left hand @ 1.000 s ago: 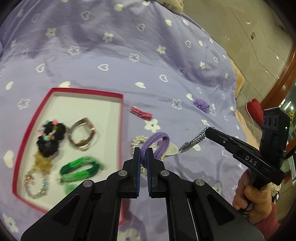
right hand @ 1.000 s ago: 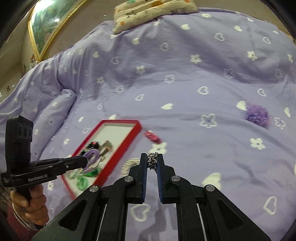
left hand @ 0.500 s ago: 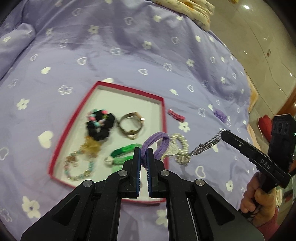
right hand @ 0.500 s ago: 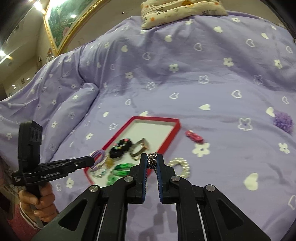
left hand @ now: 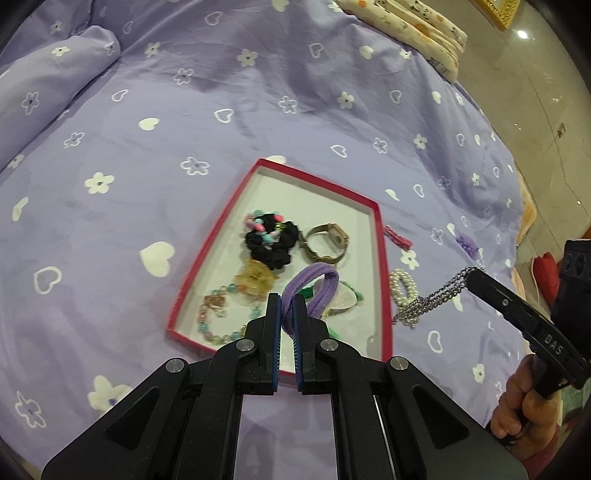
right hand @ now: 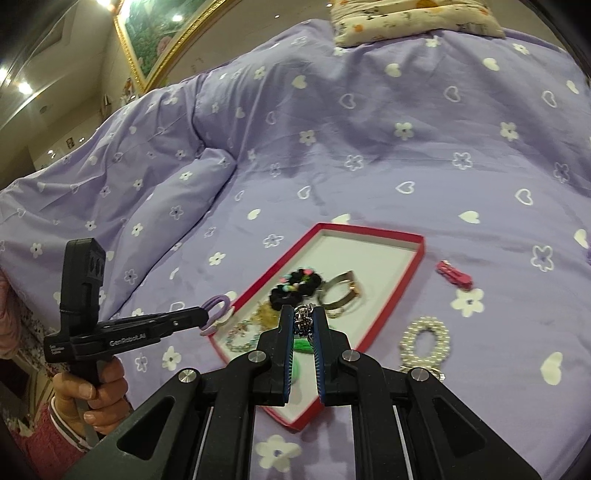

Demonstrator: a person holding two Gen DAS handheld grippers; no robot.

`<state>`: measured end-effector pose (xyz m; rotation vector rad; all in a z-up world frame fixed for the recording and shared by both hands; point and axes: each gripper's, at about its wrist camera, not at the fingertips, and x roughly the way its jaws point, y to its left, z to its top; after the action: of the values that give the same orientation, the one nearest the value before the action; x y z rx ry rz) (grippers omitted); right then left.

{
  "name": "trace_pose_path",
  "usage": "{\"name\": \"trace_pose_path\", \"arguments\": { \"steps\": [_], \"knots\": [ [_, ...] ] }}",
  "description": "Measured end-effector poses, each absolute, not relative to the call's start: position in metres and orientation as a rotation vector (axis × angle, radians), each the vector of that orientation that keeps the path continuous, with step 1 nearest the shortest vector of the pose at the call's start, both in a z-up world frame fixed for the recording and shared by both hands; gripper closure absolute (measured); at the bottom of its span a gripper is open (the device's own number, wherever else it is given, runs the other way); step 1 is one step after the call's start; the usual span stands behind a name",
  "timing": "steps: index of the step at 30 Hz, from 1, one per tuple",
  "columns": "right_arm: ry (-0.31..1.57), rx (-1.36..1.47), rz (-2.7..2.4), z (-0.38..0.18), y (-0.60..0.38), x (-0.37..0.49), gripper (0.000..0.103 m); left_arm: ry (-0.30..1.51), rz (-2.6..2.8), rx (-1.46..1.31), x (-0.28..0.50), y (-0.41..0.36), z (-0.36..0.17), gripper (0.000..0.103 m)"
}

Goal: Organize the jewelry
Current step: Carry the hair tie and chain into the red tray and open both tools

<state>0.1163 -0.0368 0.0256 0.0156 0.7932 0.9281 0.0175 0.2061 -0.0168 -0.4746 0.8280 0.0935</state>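
A red-rimmed white tray lies on the purple bedspread and holds a black scrunchie, a watch, a beaded bracelet and a green band. My left gripper is shut on a purple hair tie and holds it above the tray's near end; it also shows in the right wrist view. My right gripper is shut on a silver chain, which hangs from it right of the tray.
A pearl bracelet and a pink hair clip lie on the bedspread right of the tray. A purple flower piece lies farther right. A patterned pillow is at the back; the bed edge and floor are at right.
Both grippers have moved left towards the tray with their items; the hair tie is now over the tray's near end and the chain is near its right rim.
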Motion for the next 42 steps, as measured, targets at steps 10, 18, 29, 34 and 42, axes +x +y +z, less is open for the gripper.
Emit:
{"name": "trace_pose_path", "arguments": {
  "steps": [10, 18, 29, 34, 42],
  "knots": [
    [0.801, -0.004, 0.982, 0.023, -0.005, 0.106, 0.094, 0.884, 0.151, -0.481, 0.018, 0.224, -0.040, 0.098],
    [0.860, -0.033, 0.971, -0.005, 0.009, 0.108, 0.094, 0.946, 0.171, -0.459, 0.033, 0.226, -0.068, 0.098],
    [0.977, -0.072, 0.950, -0.052, 0.018, 0.117, 0.094, 1.004, 0.191, -0.447, 0.046, 0.227, -0.092, 0.098],
    [1.020, -0.094, 0.948, -0.066, 0.024, 0.118, 0.094, 1.015, 0.204, -0.439, 0.048, 0.226, -0.094, 0.097],
    [1.057, -0.135, 0.941, -0.075, 0.032, 0.120, 0.093, 1.019, 0.211, -0.423, 0.048, 0.224, -0.094, 0.096]
  ]
}}
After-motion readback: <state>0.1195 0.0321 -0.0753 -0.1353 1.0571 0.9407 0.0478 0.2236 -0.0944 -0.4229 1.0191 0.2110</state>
